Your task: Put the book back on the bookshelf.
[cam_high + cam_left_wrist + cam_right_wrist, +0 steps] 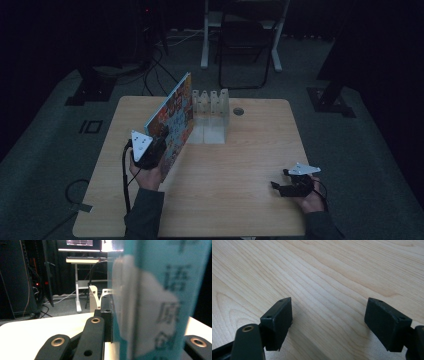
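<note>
Wooden table (240, 165) | left gripper (150, 150) clamps book (172, 117) upright, just before white rack (210, 107) | right gripper (285, 189) rests wide, holding nothing | step: carrying book | next, likely: align with 1 slot.

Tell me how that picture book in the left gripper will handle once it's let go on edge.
The book looks thin and stiff, staying flat while the left gripper clamps its edge. Standing tall on a narrow edge, it would probably tip over unless a slot of the rack supports it.
</note>
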Demonstrator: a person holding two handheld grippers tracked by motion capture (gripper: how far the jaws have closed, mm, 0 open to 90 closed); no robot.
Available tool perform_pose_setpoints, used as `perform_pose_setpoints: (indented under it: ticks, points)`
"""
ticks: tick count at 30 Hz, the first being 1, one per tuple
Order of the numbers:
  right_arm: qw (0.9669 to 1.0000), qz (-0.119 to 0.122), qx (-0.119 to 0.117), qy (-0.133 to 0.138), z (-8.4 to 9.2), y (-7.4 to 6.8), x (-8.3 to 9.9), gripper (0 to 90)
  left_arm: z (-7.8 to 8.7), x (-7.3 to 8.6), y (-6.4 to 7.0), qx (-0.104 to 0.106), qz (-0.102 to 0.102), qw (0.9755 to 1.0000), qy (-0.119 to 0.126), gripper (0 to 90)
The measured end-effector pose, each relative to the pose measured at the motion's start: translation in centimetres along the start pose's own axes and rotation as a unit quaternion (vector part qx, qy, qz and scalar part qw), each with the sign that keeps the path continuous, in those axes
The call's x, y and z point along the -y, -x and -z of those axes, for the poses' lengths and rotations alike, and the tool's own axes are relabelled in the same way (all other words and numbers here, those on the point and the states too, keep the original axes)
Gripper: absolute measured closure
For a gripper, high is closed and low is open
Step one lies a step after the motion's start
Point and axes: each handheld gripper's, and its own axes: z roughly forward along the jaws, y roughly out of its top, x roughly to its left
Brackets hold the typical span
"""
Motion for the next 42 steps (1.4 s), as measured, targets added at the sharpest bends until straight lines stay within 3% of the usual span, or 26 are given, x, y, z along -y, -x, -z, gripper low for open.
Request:
perform_pose_setpoints:
  ticks: [13,42]
  points:
    - [1.0,0.0,0.0,0.0,0.0,0.0,0.0,21.8,-0.7,0.3,0.2,-0.005,-0.012,0.9999,0.003,81.1]
    - [1.0,0.0,0.0,0.0,0.0,0.0,0.0,21.9,-2.3,0.7,0.4,-0.014,-0.017,0.9997,0.008,81.0]
